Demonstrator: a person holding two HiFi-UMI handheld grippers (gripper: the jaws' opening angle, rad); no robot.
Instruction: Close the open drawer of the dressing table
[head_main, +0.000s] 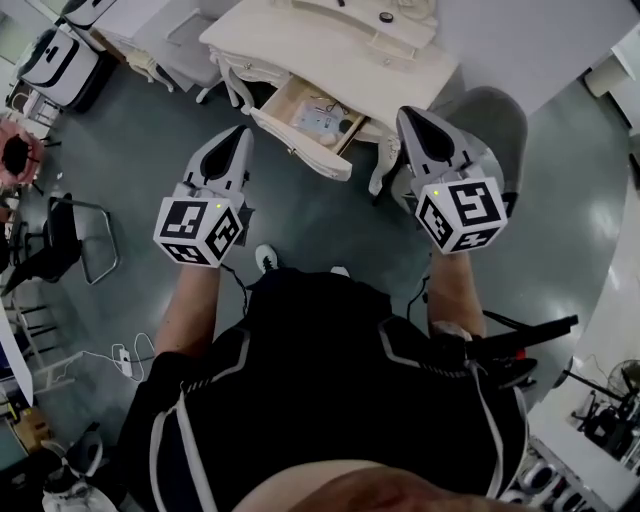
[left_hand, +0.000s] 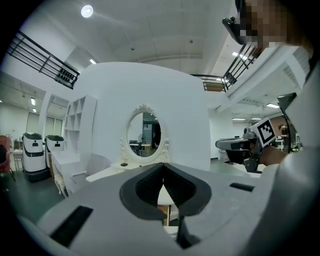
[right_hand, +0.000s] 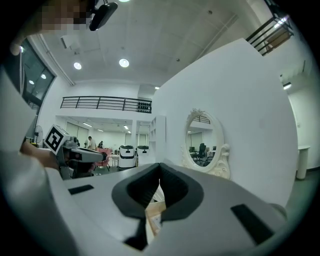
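In the head view the cream dressing table (head_main: 330, 45) stands ahead of me, with its drawer (head_main: 300, 140) pulled out toward me and small items lying inside. My left gripper (head_main: 243, 130) hovers just left of the drawer front, apart from it, jaws shut and empty. My right gripper (head_main: 405, 112) hangs to the right of the drawer near the table's corner, also shut on nothing. The left gripper view shows the oval mirror (left_hand: 144, 134) above the tabletop (left_hand: 107, 172). Part of the wooden drawer (right_hand: 155, 212) shows below the jaws in the right gripper view, under the mirror (right_hand: 202, 140).
A grey chair (head_main: 185, 40) stands at the table's left and a rounded grey seat (head_main: 495, 120) at its right. White machines (head_main: 60, 60) are parked far left. A black chair (head_main: 60, 240) and floor cables (head_main: 120, 355) lie to my left.
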